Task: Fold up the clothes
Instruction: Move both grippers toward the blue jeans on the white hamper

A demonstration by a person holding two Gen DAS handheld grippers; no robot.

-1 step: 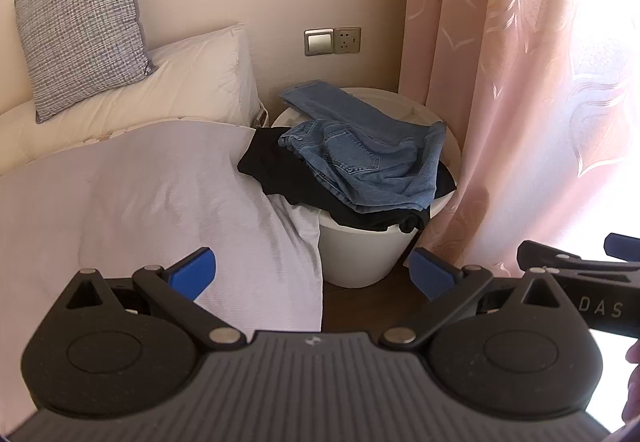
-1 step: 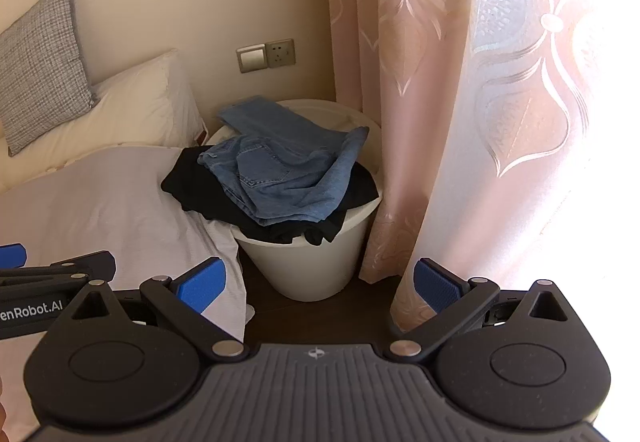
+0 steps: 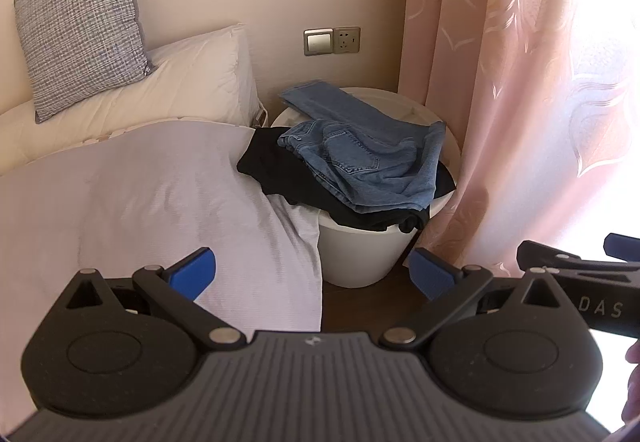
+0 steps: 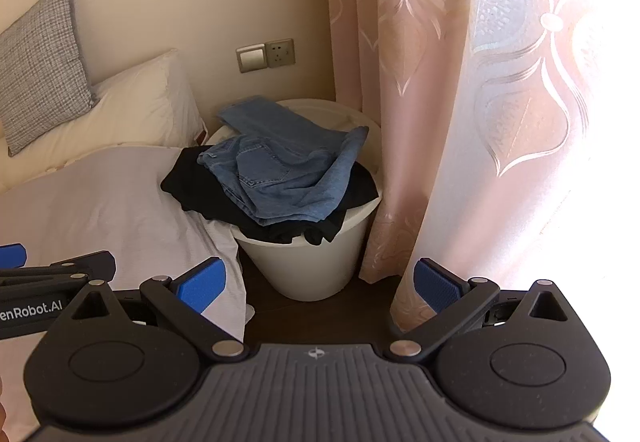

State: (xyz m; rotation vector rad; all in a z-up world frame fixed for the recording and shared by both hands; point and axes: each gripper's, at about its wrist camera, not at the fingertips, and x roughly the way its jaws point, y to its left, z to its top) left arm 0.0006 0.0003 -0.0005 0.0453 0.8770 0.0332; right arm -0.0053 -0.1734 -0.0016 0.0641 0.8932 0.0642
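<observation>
The corner of a bedroom lay before you: a bed with a pale lilac cover (image 3: 132, 194), a white pillow (image 3: 168, 82) and a grey cushion (image 3: 80, 22) against the wall, and a pink curtain (image 3: 500, 82) letting the light through. Between bed and curtain stood a white tub (image 4: 312, 266), and the clothes were heaped on it: blue jeans (image 3: 368, 158) crumpled on top, one leg trailing toward the wall, over a black garment (image 3: 288, 178) that spilled off the rim onto the edge of the cover. What lay deeper in the tub was hidden.

Your left gripper (image 3: 312, 274) and right gripper (image 4: 320, 278) both hung short of the tub, fingers spread wide and holding nothing. The jeans lay rumpled, not folded.

If you meant to lift them, you did best to pinch the denim alone, at the waistband or a leg hem, so the black garment stayed behind, and to raise them high enough to hang free before spreading them flat on the cover. A grab into the thick bunched middle would likely have dragged both garments.
</observation>
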